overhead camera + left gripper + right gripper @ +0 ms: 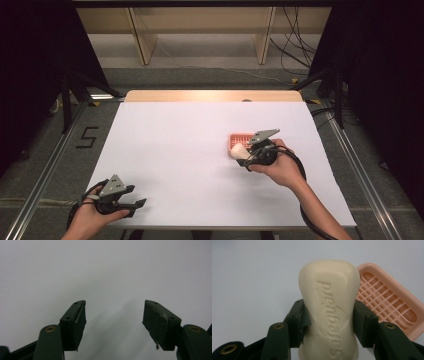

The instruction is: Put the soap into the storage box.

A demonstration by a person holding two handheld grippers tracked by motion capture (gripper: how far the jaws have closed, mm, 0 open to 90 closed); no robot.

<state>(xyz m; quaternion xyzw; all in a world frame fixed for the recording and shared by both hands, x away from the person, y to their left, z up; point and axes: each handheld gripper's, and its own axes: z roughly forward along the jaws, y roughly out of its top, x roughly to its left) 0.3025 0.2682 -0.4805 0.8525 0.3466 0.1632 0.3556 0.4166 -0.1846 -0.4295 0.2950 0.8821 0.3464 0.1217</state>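
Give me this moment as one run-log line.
right gripper: shut on soap bar, beside pink soap dish | left gripper: open, nothing between jaws, over white table | soap not yet in dish

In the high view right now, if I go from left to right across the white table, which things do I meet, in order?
Left gripper, open, at the near left → cream soap bar, held by the right gripper. The pink soap dish lies just behind the soap, overlapping it, so its place is unclear.

The soap bar [329,312] is embossed "Safeguard"; the floor [100,125] bears a "5".
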